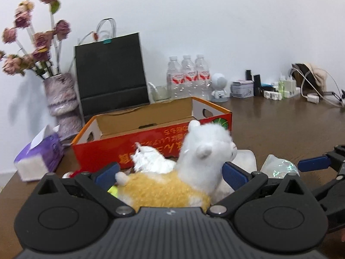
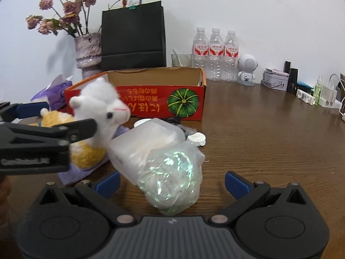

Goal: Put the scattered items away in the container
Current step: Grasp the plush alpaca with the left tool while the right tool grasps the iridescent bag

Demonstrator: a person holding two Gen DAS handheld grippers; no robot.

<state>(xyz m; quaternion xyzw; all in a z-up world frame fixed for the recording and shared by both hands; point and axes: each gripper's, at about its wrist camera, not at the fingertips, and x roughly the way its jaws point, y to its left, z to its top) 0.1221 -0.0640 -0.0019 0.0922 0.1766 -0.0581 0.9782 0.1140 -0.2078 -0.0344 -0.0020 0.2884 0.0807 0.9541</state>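
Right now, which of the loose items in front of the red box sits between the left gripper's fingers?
The white-and-yellow alpaca plush sits between the left gripper fingers; the iridescent plastic bag lies by the right gripper.

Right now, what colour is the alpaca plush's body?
Yellow-tan body, white head and neck on the alpaca plush; clearest in the left wrist view.

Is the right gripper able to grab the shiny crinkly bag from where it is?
Probably yes. The right gripper is open, and the shiny bag already sits between its fingers with nothing in front. The frosted plastic box leans against the bag's far side, so it may get nudged.
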